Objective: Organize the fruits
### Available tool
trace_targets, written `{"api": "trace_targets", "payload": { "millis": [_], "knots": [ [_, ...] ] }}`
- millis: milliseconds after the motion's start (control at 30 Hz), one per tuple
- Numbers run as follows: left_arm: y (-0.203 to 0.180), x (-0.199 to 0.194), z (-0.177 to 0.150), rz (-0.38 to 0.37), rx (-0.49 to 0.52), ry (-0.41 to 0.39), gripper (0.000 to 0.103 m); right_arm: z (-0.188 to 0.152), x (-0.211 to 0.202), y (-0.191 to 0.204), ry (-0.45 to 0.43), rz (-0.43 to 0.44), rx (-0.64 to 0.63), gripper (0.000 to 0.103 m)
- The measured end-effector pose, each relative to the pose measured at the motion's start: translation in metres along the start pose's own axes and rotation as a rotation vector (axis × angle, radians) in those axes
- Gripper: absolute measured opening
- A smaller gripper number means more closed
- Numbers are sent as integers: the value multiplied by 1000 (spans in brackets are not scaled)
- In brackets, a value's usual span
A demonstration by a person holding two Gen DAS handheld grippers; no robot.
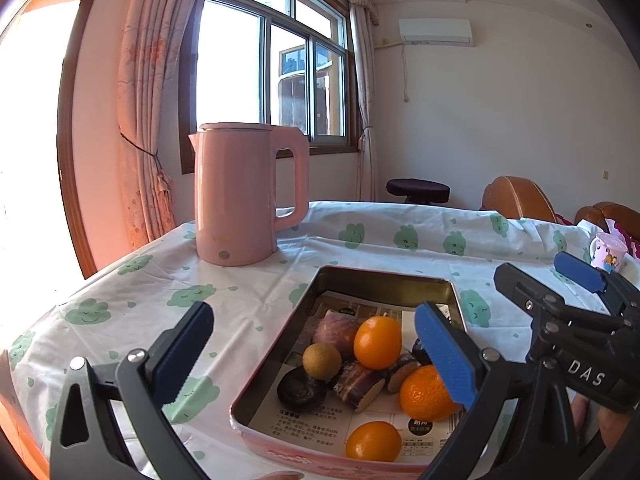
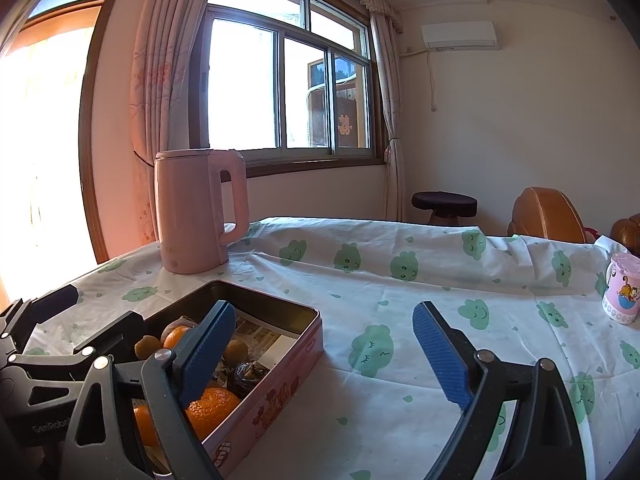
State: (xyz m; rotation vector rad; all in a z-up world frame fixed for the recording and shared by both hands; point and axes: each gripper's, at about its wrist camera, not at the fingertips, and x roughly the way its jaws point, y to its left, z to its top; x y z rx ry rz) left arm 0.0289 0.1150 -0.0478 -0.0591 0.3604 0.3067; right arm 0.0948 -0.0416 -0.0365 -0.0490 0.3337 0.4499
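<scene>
A pink metal tin (image 1: 276, 344) lined with printed paper holds the fruit: a wrinkled orange (image 1: 424, 394), two smooth small oranges (image 1: 378, 342) (image 1: 373, 442), a round brown longan (image 1: 321, 361), dark water chestnuts (image 1: 300, 390) and purple cane pieces (image 1: 360, 384). My left gripper (image 1: 316, 354) is open and empty, held above the tin. My right gripper (image 2: 324, 354) is open and empty, just right of the tin (image 2: 280, 376), its left finger over the tin's edge. The right gripper also shows in the left wrist view (image 1: 576, 280).
A pink electric kettle (image 1: 240, 196) stands on the table beyond the tin. A cartoon-printed mug (image 2: 622, 294) sits at the table's right side. The table carries a white cloth with green clouds (image 2: 400, 280). Brown chairs (image 2: 548, 212) and a dark stool (image 2: 444, 204) stand behind it.
</scene>
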Motion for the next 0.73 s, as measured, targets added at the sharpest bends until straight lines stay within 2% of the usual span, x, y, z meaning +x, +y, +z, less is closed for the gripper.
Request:
{"api": "trace_targets", "payload": {
  "millis": [733],
  "knots": [
    [-1, -3, 0, 12, -2, -6, 103, 0, -2, -1, -4, -4, 1, 92]
  ]
}}
